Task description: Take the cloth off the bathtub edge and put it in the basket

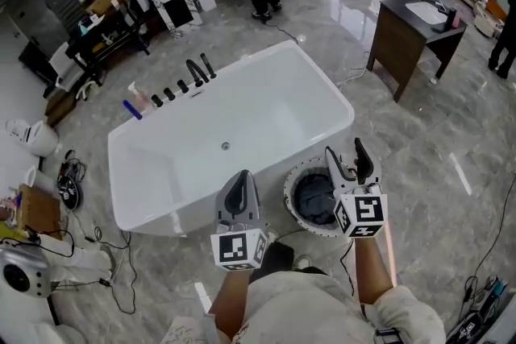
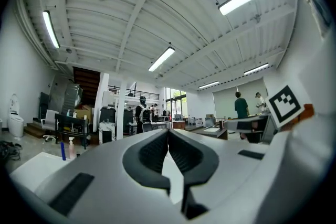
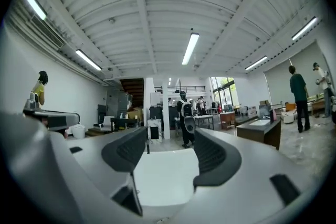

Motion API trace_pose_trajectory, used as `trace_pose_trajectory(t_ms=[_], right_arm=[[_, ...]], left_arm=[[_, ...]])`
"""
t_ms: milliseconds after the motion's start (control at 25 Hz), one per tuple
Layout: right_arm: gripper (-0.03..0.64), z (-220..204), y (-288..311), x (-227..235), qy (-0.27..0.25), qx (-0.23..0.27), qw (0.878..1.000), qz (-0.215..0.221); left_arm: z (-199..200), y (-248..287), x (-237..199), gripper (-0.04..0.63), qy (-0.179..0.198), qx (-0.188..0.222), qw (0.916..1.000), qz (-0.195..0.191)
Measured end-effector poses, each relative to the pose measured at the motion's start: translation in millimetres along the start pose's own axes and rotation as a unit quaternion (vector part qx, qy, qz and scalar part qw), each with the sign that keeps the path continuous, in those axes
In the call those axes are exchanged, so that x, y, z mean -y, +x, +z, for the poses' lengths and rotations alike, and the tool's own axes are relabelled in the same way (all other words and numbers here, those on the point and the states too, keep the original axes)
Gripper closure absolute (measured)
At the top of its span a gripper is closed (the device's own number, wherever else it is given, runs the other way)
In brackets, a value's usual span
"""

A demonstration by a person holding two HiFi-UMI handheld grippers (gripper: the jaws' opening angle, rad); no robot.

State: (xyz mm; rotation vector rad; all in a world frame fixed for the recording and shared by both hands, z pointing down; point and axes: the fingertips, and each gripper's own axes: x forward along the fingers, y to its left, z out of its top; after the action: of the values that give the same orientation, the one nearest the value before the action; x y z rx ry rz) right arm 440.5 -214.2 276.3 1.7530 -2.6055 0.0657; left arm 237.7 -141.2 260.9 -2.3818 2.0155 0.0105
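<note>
Lying bunched inside the basket (image 1: 316, 230), the dark cloth (image 1: 313, 197) is just below and slightly left of the right claw (image 1: 347, 157). That claw's jaws stand wide apart with nothing between them. In the right gripper view only the white bathtub (image 1: 258, 105) shows through the gap.

The basket stands on the floor just beside the tub's near outer wall, between the two claws. The left claw (image 1: 242, 180), left of the basket and over the tub's near rim, has its jaws closed tip to tip on nothing.

No cloth shows on the bathtub edge near either claw. Both claws point level, away from the person, and are above the basket rather than in it. The tap fittings (image 1: 197, 72) and bottles (image 1: 137, 99) line the far rim, well beyond both claws.

Judged step: the cloth appears placed and released. The next move likely calls only for drawing the claws clear, after checking that no fold of cloth hangs over the basket rim.
</note>
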Motion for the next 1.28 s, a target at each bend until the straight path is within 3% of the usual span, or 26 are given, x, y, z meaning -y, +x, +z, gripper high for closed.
trace_pose_trajectory(t_ms=[280,640,960,1280], right_arm=[[0.346,44.0,13.7,-46.8,-0.013,0.053,0.997,0.058],[0.345,64.9,27.3,-123.6,-0.018,0.083,0.987,0.134],[0.346,56.2,34.9,-168.2,-0.019,0.079,0.982,0.172],[0.364,50.6,33.4,-180.3,-0.01,0.07,0.979,0.192]], left_arm=[[20.3,-24.4,-38.3,0.591,0.02,0.013,0.9982,0.055],[29.2,-69.8,-104.0,0.591,0.03,0.016,0.9902,0.136],[22.9,-90.7,-129.2,0.591,0.026,0.02,0.986,0.164],[24.2,-98.4,-132.6,0.591,0.026,0.025,0.9843,0.173]])
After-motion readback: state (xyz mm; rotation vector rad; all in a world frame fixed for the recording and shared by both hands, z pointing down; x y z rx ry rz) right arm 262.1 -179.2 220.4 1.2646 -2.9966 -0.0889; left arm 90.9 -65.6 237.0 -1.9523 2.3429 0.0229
